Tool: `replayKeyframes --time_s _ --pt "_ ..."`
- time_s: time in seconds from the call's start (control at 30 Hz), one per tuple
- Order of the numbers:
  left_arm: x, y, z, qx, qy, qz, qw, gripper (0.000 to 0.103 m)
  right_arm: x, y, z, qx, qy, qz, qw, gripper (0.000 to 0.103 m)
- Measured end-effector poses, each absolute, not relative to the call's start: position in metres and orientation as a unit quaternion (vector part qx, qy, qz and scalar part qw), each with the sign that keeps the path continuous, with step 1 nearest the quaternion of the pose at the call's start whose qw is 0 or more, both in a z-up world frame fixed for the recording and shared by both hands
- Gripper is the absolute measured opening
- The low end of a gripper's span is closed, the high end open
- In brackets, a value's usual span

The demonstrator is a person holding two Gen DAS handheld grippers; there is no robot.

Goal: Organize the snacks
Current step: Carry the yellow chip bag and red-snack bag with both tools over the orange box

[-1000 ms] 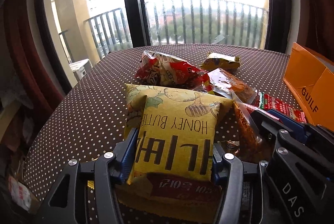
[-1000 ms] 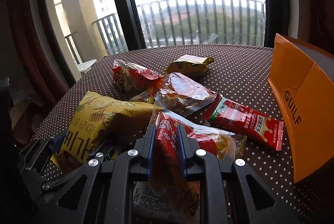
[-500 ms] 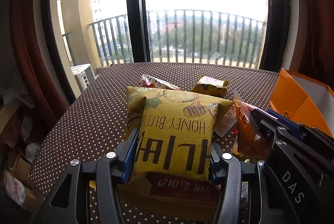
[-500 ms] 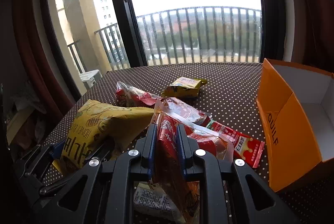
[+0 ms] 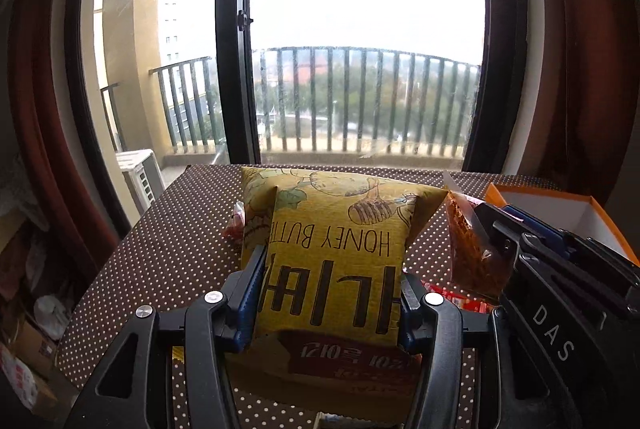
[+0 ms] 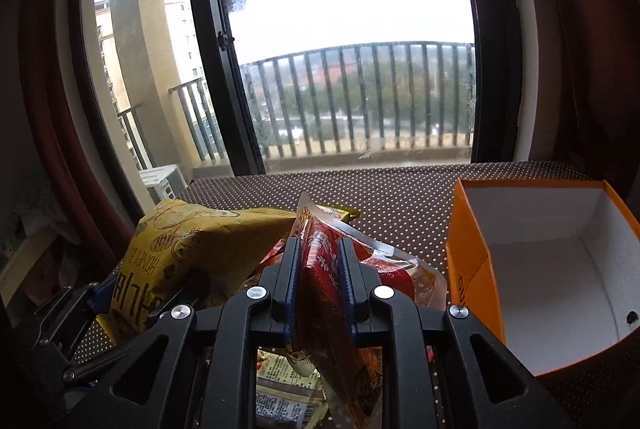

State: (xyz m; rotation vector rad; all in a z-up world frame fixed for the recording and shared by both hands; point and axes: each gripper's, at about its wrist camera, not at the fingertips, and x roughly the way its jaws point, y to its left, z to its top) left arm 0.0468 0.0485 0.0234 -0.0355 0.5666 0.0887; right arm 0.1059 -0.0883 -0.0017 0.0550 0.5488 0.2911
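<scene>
Both your grippers have risen since a second ago, carrying their bags clear of the dotted table (image 5: 168,249). Your left gripper (image 5: 328,293) stays clenched on the yellow honey butter bag (image 5: 336,249), held above the near table. Your right gripper (image 6: 318,281) pinches the red snack bag (image 6: 320,269), left of the open orange box (image 6: 468,257).

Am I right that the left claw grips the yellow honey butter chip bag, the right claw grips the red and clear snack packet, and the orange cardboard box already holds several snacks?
Not quite: the orange cardboard box is empty, its white inside bare in the right wrist view. The left claw does grip the yellow honey butter chip bag, and the right claw the red and clear snack packet.
</scene>
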Motion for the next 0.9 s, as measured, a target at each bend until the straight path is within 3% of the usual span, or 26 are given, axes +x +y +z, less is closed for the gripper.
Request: replayKeyframes --time_s 0.33,0.9 --pt "0.057 0.024 0.047 -0.013 0.247 0.006 0.969 0.054 0.106 -0.121 0.025 0.029 0.231 0.117 0.965 0.021" --pt "0.121 -0.024 0.037 0.007 0.245 -0.061 0.968 0.055 0.131 -0.199 0.031 0.038 0.214 0.056 0.974 0.021"
